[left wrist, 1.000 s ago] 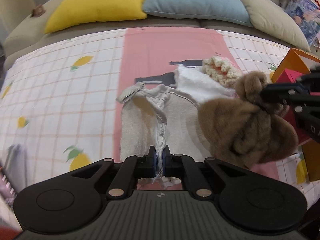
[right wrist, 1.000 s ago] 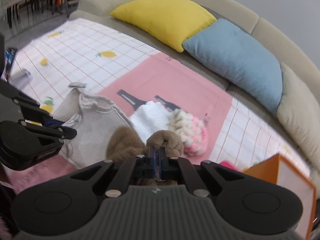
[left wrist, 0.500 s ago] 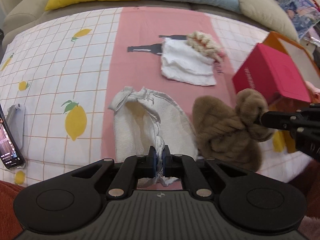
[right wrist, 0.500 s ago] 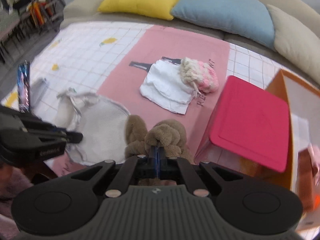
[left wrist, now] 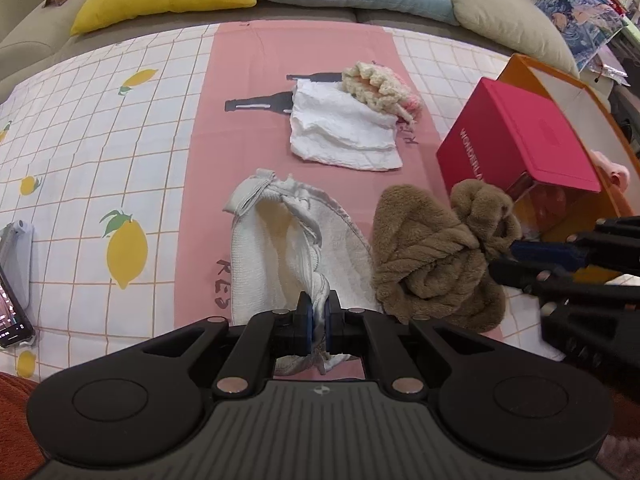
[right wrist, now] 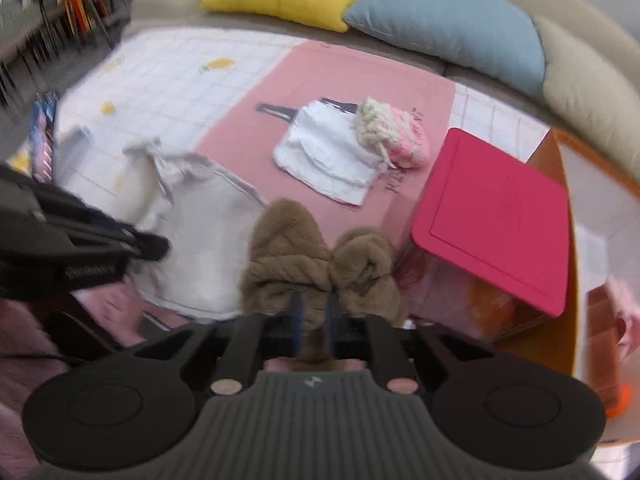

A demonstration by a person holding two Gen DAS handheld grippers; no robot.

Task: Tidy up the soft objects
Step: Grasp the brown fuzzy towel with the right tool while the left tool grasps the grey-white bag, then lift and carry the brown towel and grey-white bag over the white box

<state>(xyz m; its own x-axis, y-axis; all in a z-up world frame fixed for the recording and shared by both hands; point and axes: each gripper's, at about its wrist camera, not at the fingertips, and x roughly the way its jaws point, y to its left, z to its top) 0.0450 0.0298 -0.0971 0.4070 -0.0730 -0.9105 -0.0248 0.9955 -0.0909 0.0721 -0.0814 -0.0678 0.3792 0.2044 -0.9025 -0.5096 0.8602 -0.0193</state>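
Right wrist view, blurry: lemon-print cloth (right wrist: 168,64) fronts cushioned sofa (right wrist: 580,92).

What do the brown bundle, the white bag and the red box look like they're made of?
Brown bundle: plush fleece, by its fuzzy matte pile and soft twisted rolls. White bag: woven cotton or canvas, probably, from its matte weave and gathered drawstring edge. Red box: rigid board with a smooth matte cover, judging by its crisp flat faces.

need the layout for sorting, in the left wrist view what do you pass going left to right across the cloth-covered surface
phone → printed lemon → grey-white drawstring bag, pinched in the left tongs → brown plush piece → red box → orange box
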